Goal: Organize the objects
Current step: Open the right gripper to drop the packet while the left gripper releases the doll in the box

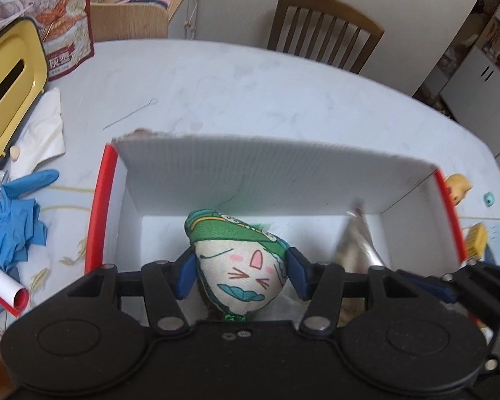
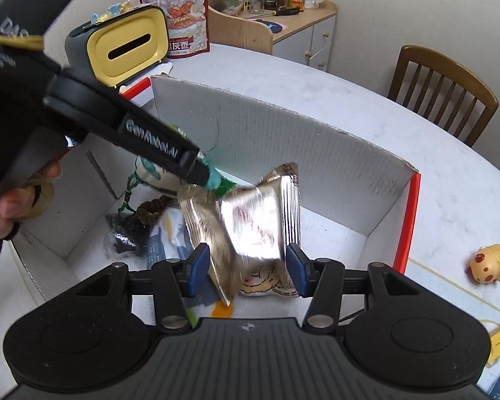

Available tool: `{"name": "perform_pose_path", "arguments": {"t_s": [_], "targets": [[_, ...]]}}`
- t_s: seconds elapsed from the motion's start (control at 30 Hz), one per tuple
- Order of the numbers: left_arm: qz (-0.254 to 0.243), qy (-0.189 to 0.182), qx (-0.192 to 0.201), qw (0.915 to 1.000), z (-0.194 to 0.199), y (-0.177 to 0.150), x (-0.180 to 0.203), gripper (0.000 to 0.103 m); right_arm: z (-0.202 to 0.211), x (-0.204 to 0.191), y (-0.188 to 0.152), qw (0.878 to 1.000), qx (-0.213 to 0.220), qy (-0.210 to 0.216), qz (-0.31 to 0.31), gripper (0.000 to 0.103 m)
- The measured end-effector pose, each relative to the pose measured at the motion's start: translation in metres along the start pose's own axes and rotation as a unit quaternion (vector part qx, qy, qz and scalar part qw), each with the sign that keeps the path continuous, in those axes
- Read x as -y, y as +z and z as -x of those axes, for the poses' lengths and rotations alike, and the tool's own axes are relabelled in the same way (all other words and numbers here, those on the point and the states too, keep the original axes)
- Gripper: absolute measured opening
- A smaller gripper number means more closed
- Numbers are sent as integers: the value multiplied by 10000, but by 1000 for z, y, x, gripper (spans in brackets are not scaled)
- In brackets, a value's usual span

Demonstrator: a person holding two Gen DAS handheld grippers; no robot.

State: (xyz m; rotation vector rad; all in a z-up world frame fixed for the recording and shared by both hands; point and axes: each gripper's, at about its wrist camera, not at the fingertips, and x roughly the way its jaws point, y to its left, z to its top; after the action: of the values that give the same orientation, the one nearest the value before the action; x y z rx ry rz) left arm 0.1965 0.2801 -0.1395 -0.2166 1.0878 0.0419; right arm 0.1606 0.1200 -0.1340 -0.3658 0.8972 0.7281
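My left gripper [image 1: 242, 275] is shut on a plush toy [image 1: 243, 260] with a cat face and a green top. It holds the toy over a white cardboard box [image 1: 266, 166] with red edges. In the right wrist view, my left gripper [image 2: 201, 170] comes in from the upper left, and the plush toy [image 2: 216, 180] shows beneath its tip. My right gripper [image 2: 247, 271] is shut on a crumpled silver foil packet [image 2: 256, 226] inside the same box [image 2: 283, 133]. The foil packet [image 1: 356, 243] and right gripper [image 1: 430, 285] also appear at the right of the left wrist view.
On the box floor lie a black bundle [image 2: 126, 236], a brown cord [image 2: 150, 211] and printed packets [image 2: 170, 233]. A yellow-lidded tissue box [image 1: 6, 90], a snack bag [image 1: 50, 16] and blue gloves [image 1: 13, 226] sit to the left. A yellow dog figurine [image 2: 491, 263] stands to the right, with a chair [image 1: 323, 30] behind.
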Motion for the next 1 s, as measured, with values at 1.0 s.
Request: {"name": "perform_pose_path", "arguments": {"t_s": [1.0], "targets": [[-231, 231, 48, 9995, 29, -29, 30, 82, 90, 14, -23, 9929, 957, 465, -527, 74]]}}
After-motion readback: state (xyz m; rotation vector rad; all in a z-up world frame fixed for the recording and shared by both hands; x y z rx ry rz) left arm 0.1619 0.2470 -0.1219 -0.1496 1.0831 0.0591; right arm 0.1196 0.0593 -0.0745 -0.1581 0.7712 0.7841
